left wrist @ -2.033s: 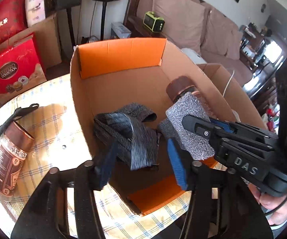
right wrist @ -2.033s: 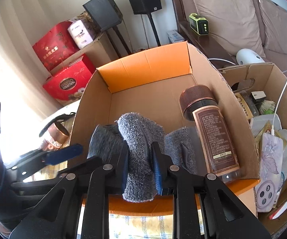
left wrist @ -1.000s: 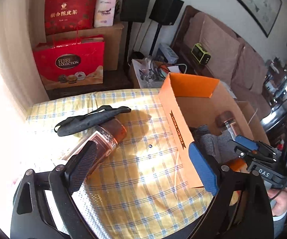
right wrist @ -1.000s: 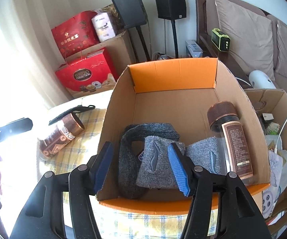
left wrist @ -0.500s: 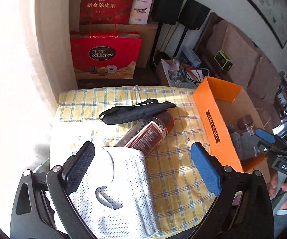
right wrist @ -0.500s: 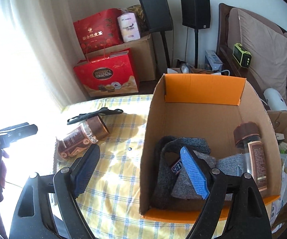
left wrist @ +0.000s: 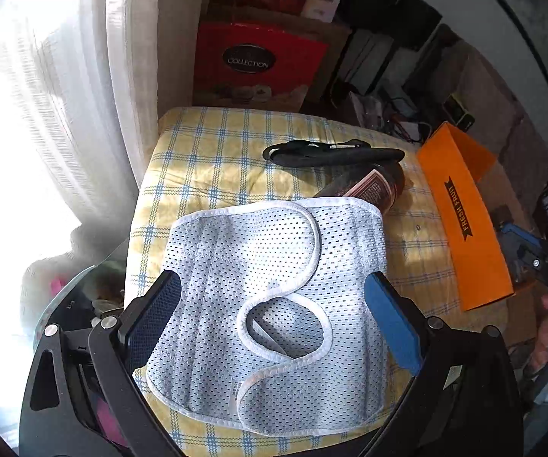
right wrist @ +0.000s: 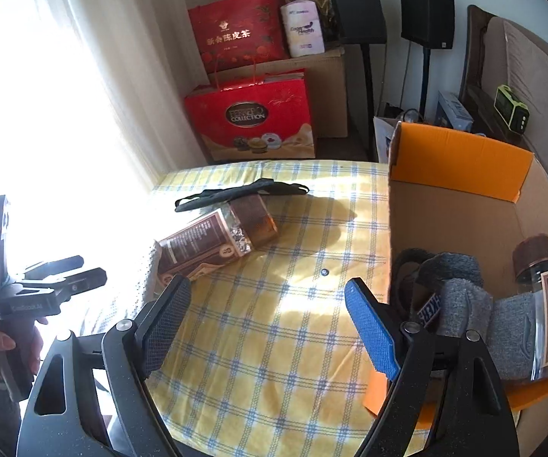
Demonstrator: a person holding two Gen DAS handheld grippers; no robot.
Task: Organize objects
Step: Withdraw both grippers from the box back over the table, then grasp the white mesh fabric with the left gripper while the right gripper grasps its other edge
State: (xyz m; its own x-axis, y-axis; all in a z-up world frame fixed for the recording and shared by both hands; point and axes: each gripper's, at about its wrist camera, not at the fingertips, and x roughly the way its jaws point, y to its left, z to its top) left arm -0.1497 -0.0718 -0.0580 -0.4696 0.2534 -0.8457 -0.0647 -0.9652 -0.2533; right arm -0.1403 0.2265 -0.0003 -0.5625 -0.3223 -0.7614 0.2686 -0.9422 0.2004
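Checked cloth (left wrist: pixel 213 160), perforated mesh brace (left wrist: pixel 274 266), cylindrical jar (right wrist: pixel 216 242)

Left gripper (left wrist: pixel 270 320): jaws spread wide, angled steeply downward, nothing pinched between the pads.
Right gripper (right wrist: pixel 266 327): jaws wide apart, tilted downward, empty.
Left hand (right wrist: pixel 3 346): fingers wrapped round the left gripper's handle.

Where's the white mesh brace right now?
In the left wrist view, the white mesh brace lies on the checked tablecloth, just before the brown jar.
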